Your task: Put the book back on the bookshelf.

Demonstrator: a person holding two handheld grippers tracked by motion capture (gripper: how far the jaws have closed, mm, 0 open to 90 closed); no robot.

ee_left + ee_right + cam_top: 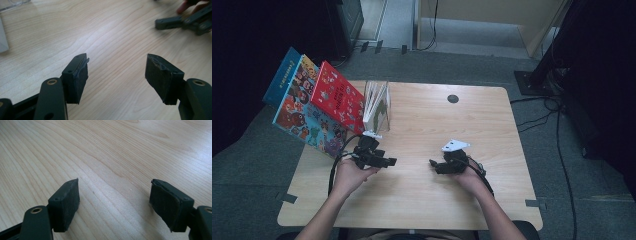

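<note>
Left gripper jaws apart, empty, low over bare surface; right gripper same, facing it. I see clear wood between them, books leaning at the far-left edge beside the clear stand.

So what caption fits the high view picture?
Two open hand-held grippers, left and right, over a light wooden table beside leaning colourful picture books.

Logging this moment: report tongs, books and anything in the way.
Left tongs open, empty, low over table. Right tongs open, empty. Books lean untouched in clear holder at far left. Nothing between.
</note>
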